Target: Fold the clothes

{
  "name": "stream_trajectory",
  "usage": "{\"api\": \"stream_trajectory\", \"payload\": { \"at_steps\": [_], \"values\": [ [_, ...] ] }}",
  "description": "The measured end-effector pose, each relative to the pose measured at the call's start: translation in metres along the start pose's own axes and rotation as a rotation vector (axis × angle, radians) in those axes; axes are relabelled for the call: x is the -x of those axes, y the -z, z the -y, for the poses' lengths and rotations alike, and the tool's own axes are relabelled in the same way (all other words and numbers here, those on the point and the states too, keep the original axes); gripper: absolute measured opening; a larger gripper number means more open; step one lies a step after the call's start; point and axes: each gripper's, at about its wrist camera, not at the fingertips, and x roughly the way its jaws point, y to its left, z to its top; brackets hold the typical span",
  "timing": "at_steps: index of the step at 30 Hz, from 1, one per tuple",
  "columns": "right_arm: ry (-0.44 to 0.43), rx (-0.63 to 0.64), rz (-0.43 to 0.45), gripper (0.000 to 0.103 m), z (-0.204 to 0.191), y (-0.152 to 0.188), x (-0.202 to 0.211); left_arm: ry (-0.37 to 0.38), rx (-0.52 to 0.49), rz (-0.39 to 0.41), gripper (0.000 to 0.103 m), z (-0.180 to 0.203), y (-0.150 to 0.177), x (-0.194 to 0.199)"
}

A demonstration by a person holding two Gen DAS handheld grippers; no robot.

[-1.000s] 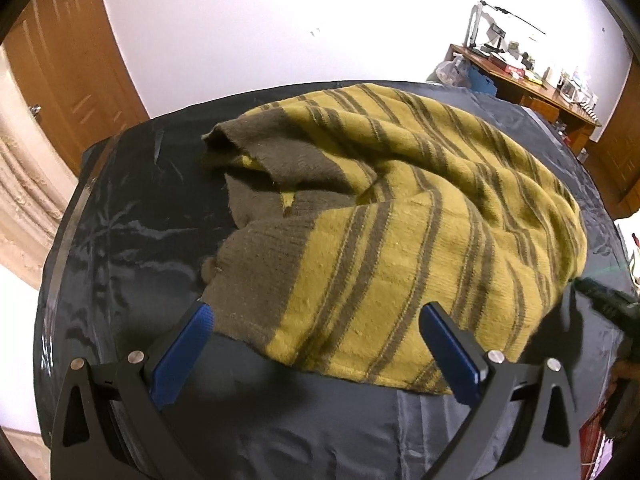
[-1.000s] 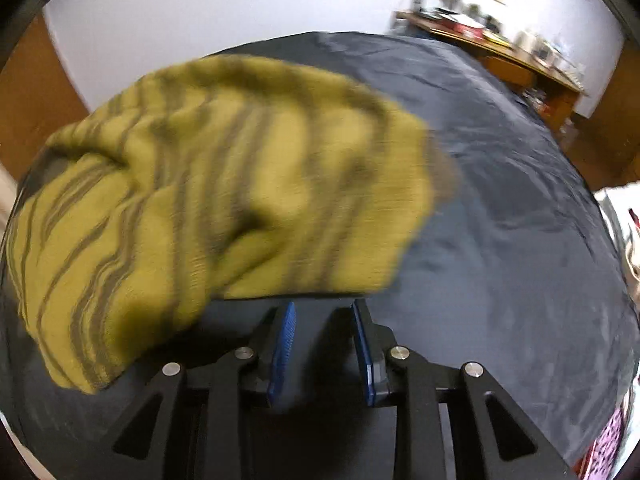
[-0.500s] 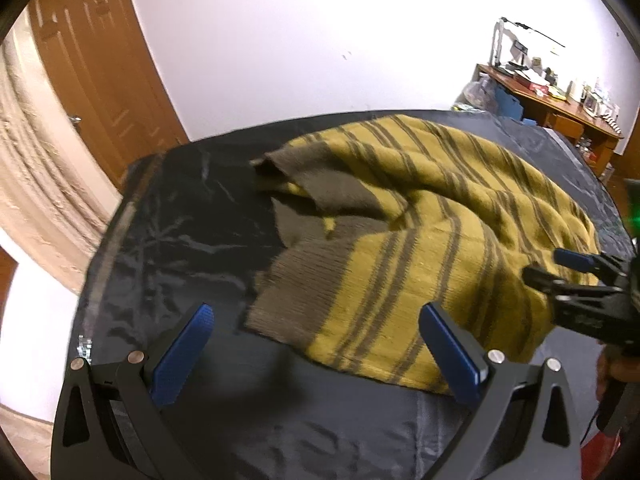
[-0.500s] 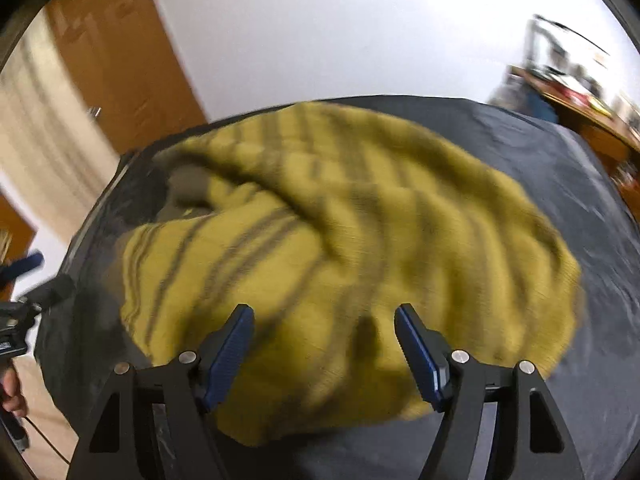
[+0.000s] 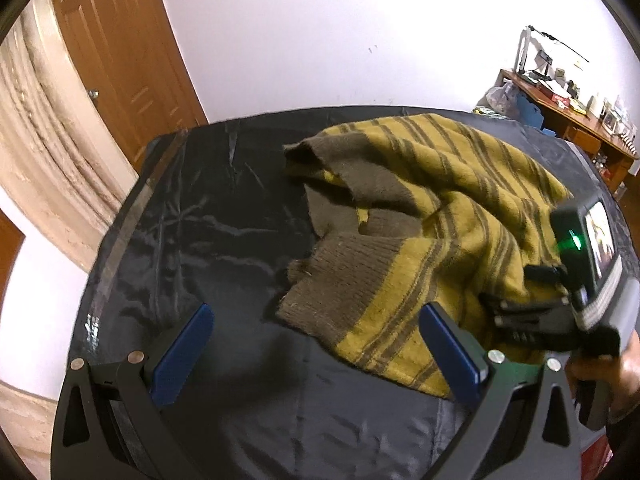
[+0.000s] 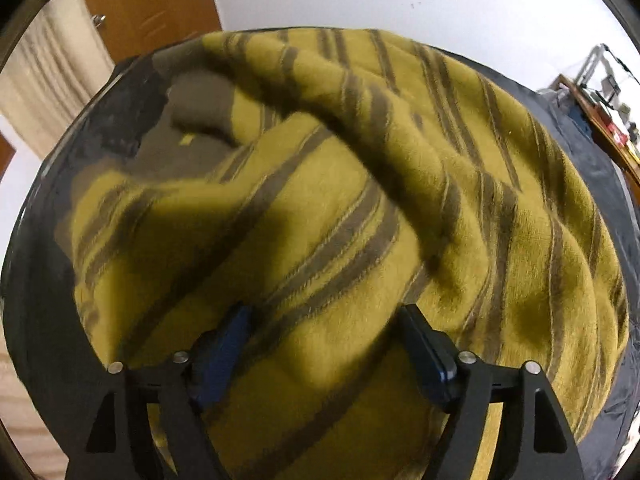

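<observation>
A mustard-yellow sweater with brown stripes and brown ribbed hems (image 5: pixel 432 216) lies crumpled on a table covered in black cloth (image 5: pixel 192 240). My left gripper (image 5: pixel 320 356) is open and empty, above the bare cloth at the sweater's near-left brown hem. My right gripper (image 6: pixel 326 344) is open and sits over the sweater (image 6: pixel 360 184), with yellow fabric between and beneath its blue pads. The right gripper's body and the hand holding it show at the right edge of the left wrist view (image 5: pixel 576 304), over the sweater's near-right part.
A wooden door (image 5: pixel 120 52) and a beige curtain (image 5: pixel 44 140) stand left of the table. A cluttered wooden desk (image 5: pixel 568 100) is at the far right against the white wall. The table's left edge (image 5: pixel 116 240) is close by.
The right gripper opened and swung from the bare cloth on the right onto the sweater, moving closer. The left gripper turned left, so the sweater sits further right in its view.
</observation>
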Motion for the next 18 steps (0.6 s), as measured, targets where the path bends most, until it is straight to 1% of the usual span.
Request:
{"api": "stream_trajectory", "payload": {
  "at_steps": [3,7,11,15,18],
  "values": [
    [-0.026,0.053,-0.013,0.084,0.001,0.014,0.003,0.017,0.000,-0.012,0.103,0.003,-0.003,-0.004],
    [-0.094,0.103,-0.041,0.085,0.009,0.046,0.011,0.035,-0.020,-0.021,0.103,0.012,-0.004,-0.005],
    [-0.108,0.171,-0.043,0.085,0.016,0.082,0.023,0.054,-0.041,-0.030,0.103,0.022,-0.006,-0.006],
    [-0.126,0.234,-0.086,0.085,0.033,0.118,0.036,0.069,-0.052,-0.043,0.103,0.029,-0.006,-0.008],
    [-0.139,0.296,-0.117,0.086,0.056,0.148,0.046,0.082,-0.052,-0.052,0.103,0.030,-0.004,-0.008]
  ]
}}
